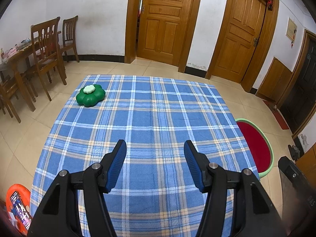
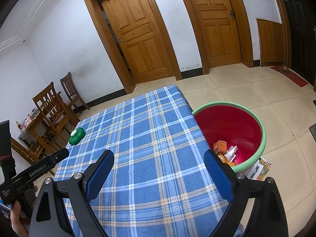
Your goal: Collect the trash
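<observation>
A table with a blue checked cloth point(image 1: 150, 118) fills the middle of both views. The left gripper point(image 1: 155, 148) hangs over the near part of the cloth with its two blue fingers wide apart and nothing between them. The right gripper point(image 2: 159, 158) is also spread wide and holds nothing; it sits over the near right side of the cloth, close to the table's edge. The trash is down in a round bin point(image 2: 262, 138) that is red inside with a pale green rim, standing on the floor just beside the right edge of the table. At the bottom of the bin lies a small orange box point(image 2: 220, 145), tipped on a slant with one corner up. Next to it is a crumpled silvery wrapper point(image 2: 231, 152), its long side running from the lower left up to the right. A bit of yellow-orange packet point(image 2: 224, 159) peeks out near the right gripper's finger; which way it points cannot be told. In the left wrist view only a slice of the bin point(image 1: 271, 152) shows past the table. On the far left corner of the cloth sits a green flower-shaped thing point(image 1: 90, 95) with a small pale top. Some printed paper point(image 2: 257, 168) lies flat on the floor, touching the bin. Wooden chairs point(image 1: 48, 45) stand far off to the left by the wall.
</observation>
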